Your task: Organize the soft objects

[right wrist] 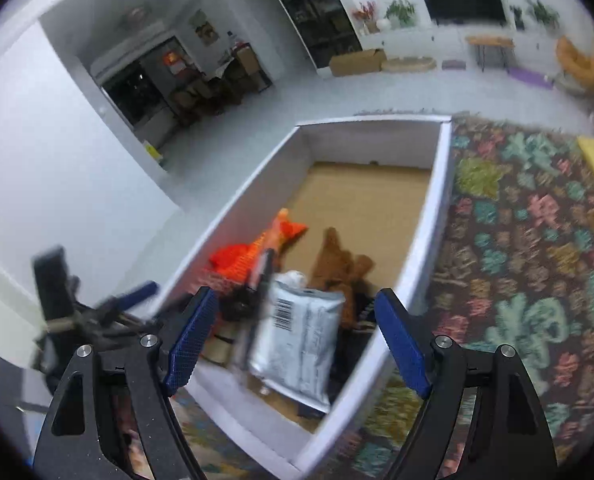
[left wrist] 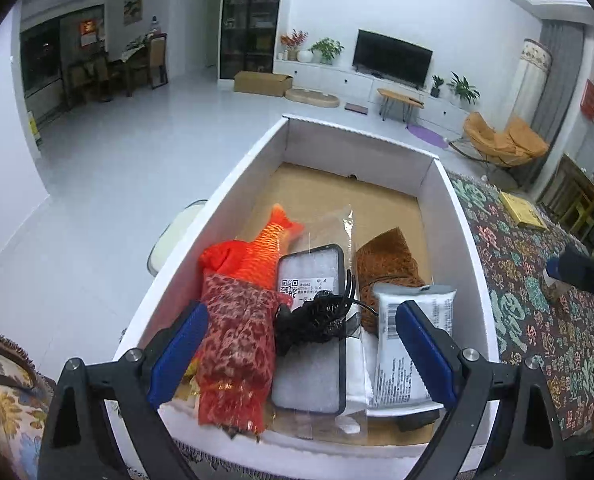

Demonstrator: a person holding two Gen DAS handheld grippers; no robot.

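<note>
Left wrist view: the left gripper [left wrist: 301,344] hangs with its jaws spread wide and nothing between them, low in the frame over the near end of the white box [left wrist: 445,208]. Directly ahead, in the lower middle, the soft things lie packed side by side: a red patterned pouch [left wrist: 237,344] just inside the left finger, an orange plush fish [left wrist: 269,244] above it with its long axis running up and right toward the box's far end, a black mesh bundle [left wrist: 317,316] on a bagged foam-lined tray [left wrist: 309,360], a brown knitted piece [left wrist: 389,264], and a white packet [left wrist: 409,352] beside the right finger. The pouch's long axis runs roughly along the fingers. The upper half of the box floor looks bare, so there is room to shift items forward; its side walls stand close on both sides.

Right wrist view: blurred. The right gripper [right wrist: 297,344] is likewise spread and empty, above the box's near corner, with the packet [right wrist: 297,344] centred ahead. The patterned rug [right wrist: 537,240] fills the right side. Both tools seem about equally near.
</note>
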